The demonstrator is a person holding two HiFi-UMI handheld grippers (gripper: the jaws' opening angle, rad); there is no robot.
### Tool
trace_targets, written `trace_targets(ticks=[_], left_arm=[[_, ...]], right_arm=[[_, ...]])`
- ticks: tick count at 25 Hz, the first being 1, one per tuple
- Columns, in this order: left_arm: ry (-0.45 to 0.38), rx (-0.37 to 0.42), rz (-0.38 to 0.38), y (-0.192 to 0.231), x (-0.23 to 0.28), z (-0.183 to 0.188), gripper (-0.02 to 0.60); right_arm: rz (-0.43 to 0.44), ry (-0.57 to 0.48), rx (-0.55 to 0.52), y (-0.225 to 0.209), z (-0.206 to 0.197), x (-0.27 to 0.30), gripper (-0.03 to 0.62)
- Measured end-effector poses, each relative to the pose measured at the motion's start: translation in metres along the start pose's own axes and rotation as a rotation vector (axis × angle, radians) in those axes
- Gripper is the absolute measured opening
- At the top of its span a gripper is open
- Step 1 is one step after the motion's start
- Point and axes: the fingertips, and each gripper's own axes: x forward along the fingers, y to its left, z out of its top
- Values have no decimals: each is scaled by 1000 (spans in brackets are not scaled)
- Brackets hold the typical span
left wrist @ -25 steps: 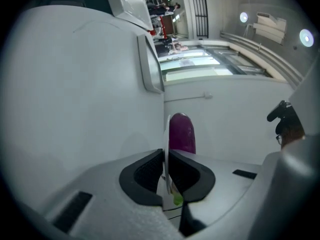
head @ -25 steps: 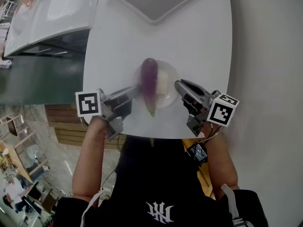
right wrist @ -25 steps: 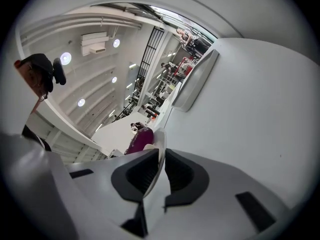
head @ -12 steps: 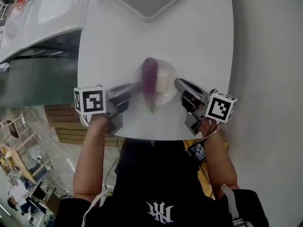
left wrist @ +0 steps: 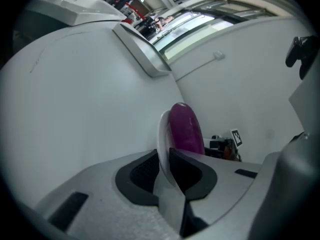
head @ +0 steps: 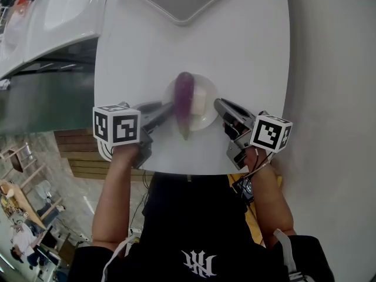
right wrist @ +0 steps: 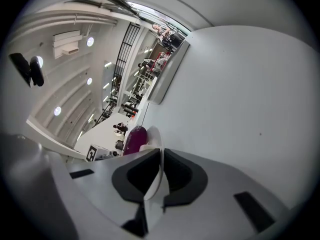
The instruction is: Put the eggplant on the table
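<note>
Head view: your left gripper (head: 167,108) and right gripper (head: 219,106) clamp opposite rims of the plate (head: 207,120); the glossy eggplant (head: 184,100) loose between them will likely roll, so hold it level.

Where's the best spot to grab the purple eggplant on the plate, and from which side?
Probably across its fat middle, from straight above. The eggplant lies flat on the plate, long sides facing left and right; its near end tapers and could slip. The left gripper and right gripper each clamp the plate's rim, so one must let go first.
</note>
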Motion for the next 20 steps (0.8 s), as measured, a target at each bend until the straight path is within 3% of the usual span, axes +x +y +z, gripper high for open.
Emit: trace_targets(ticks=[14, 20], left_arm=[[100, 234, 212, 11, 2, 0, 74], [163, 399, 345, 15, 2, 3, 92]], right_arm=[[-177, 101, -93, -11, -11, 9, 25], [-205, 110, -116, -14, -11, 9, 25]])
